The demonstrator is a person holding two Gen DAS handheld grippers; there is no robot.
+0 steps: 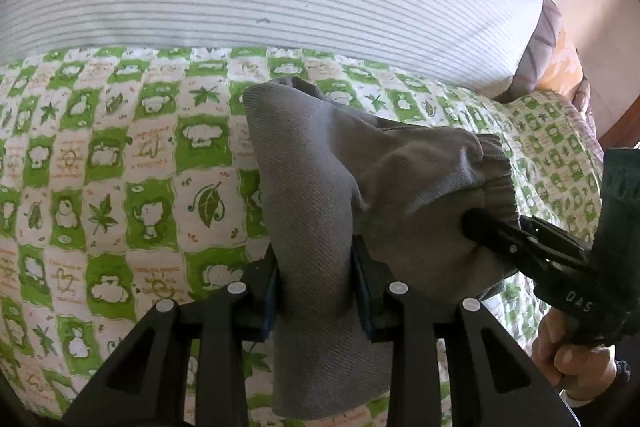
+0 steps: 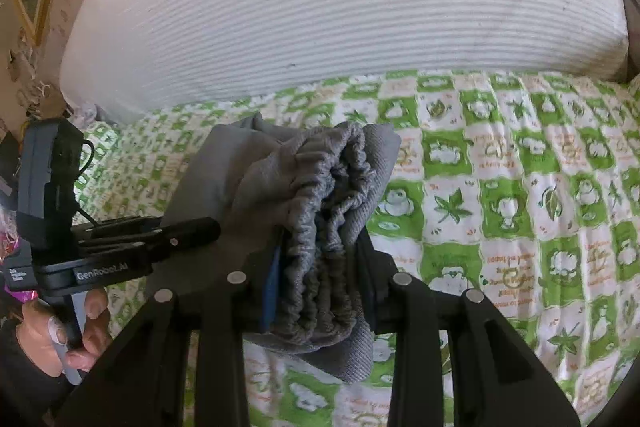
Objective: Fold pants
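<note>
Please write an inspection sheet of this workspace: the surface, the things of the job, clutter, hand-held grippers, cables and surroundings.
Surface: green and white quilt with leaf and animal squares, covering the bed.
Job's things: grey pants, bunched and lifted off the quilt, held between both grippers; elastic waistband faces the right wrist camera.
Clutter: nothing seen on the quilt.
Grippers: left hand-held gripper shut on the plain fabric; right hand-held gripper shut on the gathered waistband.
Cables: a thin black cable on the left gripper's body.
Surroundings: white striped pillow behind the quilt; folded bedding at the far right; a wall behind.
</note>
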